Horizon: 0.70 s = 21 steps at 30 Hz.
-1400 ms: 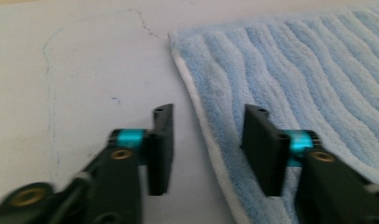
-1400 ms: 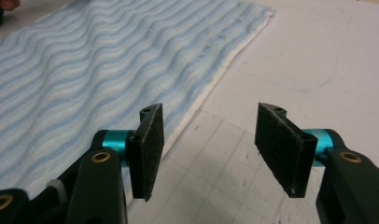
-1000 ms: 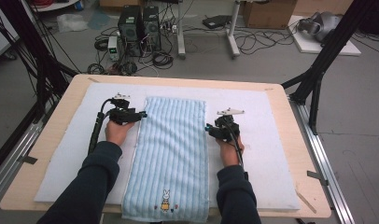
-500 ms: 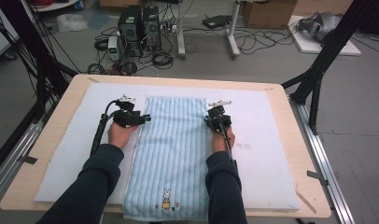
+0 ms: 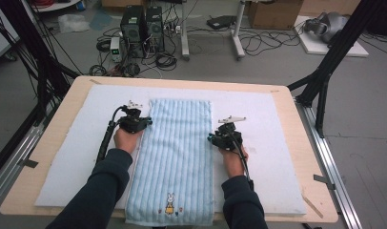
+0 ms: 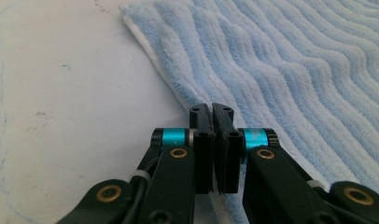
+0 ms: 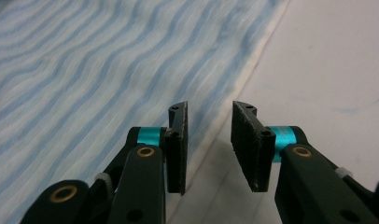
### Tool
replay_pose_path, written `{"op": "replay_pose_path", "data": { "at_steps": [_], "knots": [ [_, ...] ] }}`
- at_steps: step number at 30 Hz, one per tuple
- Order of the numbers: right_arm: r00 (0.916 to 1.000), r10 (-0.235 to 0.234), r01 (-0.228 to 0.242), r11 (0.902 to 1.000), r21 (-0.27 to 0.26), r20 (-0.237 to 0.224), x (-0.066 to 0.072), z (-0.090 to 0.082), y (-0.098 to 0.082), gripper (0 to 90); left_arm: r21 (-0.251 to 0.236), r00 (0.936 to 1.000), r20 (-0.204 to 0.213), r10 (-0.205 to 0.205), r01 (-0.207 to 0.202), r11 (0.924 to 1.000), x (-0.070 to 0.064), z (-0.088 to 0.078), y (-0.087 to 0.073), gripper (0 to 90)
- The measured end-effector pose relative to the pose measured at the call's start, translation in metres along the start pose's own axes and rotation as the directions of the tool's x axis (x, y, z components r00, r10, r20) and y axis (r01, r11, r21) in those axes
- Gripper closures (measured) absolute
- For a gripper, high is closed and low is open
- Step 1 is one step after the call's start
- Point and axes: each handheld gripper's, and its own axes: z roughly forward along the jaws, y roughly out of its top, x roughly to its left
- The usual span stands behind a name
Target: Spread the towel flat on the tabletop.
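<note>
Moved back outward to the towel's (image 5: 175, 157) right edge, the right gripper (image 7: 208, 140) has its jaws parted, just reopened slightly, nothing gripped. Lengthwise away from the person on the desk (image 5: 287, 157), the towel's left edge is pinched by the left gripper's (image 6: 212, 140) just-closed jaws.
</note>
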Motion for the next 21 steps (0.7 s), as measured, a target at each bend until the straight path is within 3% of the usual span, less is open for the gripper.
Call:
{"op": "replay_pose_path", "data": {
  "at_steps": [3, 6, 8, 9, 10, 12, 13, 17, 21],
  "knots": [
    [0.9991, -0.039, 0.039, 0.9992, 0.002, 0.014, 0.004, 0.0, -0.003, 86.3, 0.0, 1.0, -0.006, -0.008, 0.008, 1.0, 0.0, 0.0, 0.0, 85.0],
    [0.9972, -0.044, 0.044, 0.999, 0.008, 0.061, 0.002, 0.001, 0.0, 87.2, 0.003, 0.9997, -0.021, -0.013, 0.013, 0.9999, 0.001, -0.001, 0.0, 85.2],
    [0.9978, -0.012, 0.012, 0.9999, -0.003, 0.065, -0.003, 0.001, 0.0, 86.9, 0.002, 0.9996, -0.024, -0.013, 0.013, 0.9999, 0.0, -0.001, 0.0, 85.1],
    [0.998, -0.008, 0.009, 0.9999, -0.007, 0.062, -0.004, 0.001, 0.0, 84.8, -0.003, 0.9996, -0.019, -0.021, 0.021, 0.9998, 0.0, -0.002, -0.001, 83.6],
    [0.9977, -0.018, 0.018, 0.9998, -0.009, 0.065, -0.003, 0.001, -0.001, 76.7, 0.0, 0.9995, -0.01, -0.029, 0.029, 0.9996, 0.001, -0.003, -0.001, 78.2],
    [0.9991, -0.012, 0.014, 0.9995, -0.03, 0.04, -0.004, -0.003, -0.003, 70.5, 0.005, 0.9994, 0.001, -0.033, 0.033, 0.9994, 0.002, -0.008, -0.001, 62.9],
    [0.9991, -0.01, 0.011, 0.9993, -0.034, 0.04, -0.003, -0.005, -0.004, 68.5, -0.015, 0.9989, 0.015, -0.044, 0.044, 0.9989, 0.002, -0.012, -0.003, 60.2],
    [0.9992, -0.027, 0.029, 0.9982, -0.053, 0.031, 0.0, -0.019, -0.009, 65.1, -0.032, 0.9941, 0.082, -0.071, 0.074, 0.9967, 0.004, -0.033, -0.012, 56.3],
    [0.9984, -0.054, 0.055, 0.9964, -0.065, 0.017, 0.009, -0.037, -0.016, 64.3, -0.047, 0.9889, 0.135, -0.061, 0.068, 0.9966, -0.001, -0.055, -0.026, 56.1]
  ]
}}
